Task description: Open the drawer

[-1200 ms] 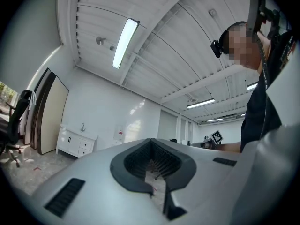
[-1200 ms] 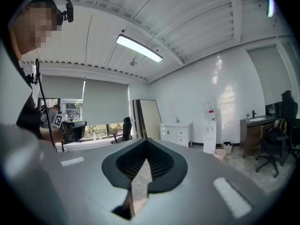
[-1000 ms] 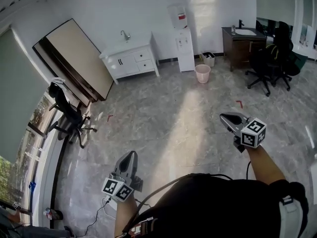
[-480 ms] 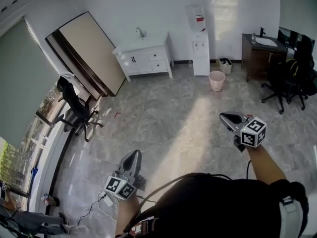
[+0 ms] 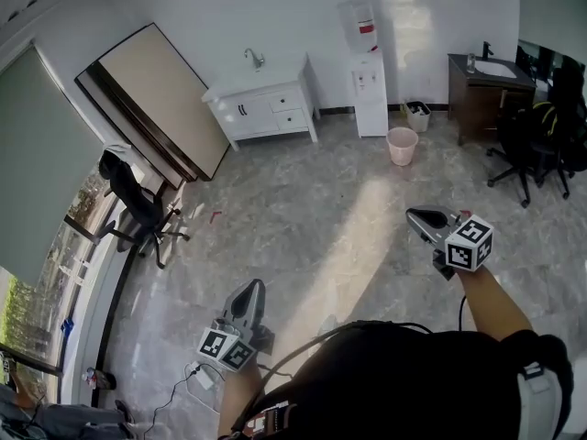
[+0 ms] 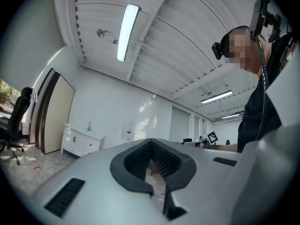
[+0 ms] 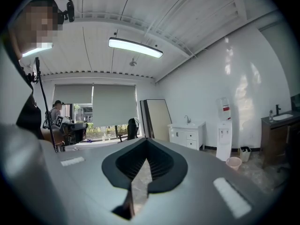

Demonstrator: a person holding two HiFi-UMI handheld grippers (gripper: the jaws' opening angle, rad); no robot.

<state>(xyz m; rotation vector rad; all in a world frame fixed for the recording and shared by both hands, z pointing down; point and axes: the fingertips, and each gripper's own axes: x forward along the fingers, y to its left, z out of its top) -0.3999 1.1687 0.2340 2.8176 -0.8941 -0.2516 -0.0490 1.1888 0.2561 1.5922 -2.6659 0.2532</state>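
A white sink cabinet stands against the far wall, with small drawers on its right half, all closed. It also shows far off as the cabinet in the left gripper view and the cabinet in the right gripper view. My left gripper is held low at my left, shut and empty, pointing across the floor. My right gripper is at my right, also shut with nothing in it. Both are far from the cabinet.
A large board leans on the wall left of the cabinet. A water dispenser and a pink bin stand to its right. A dark vanity and black chairs are far right; another chair is at the left window.
The room has shifted in the head view as I move over the floor. Both grippers keep the same pose in front of me and stay shut.
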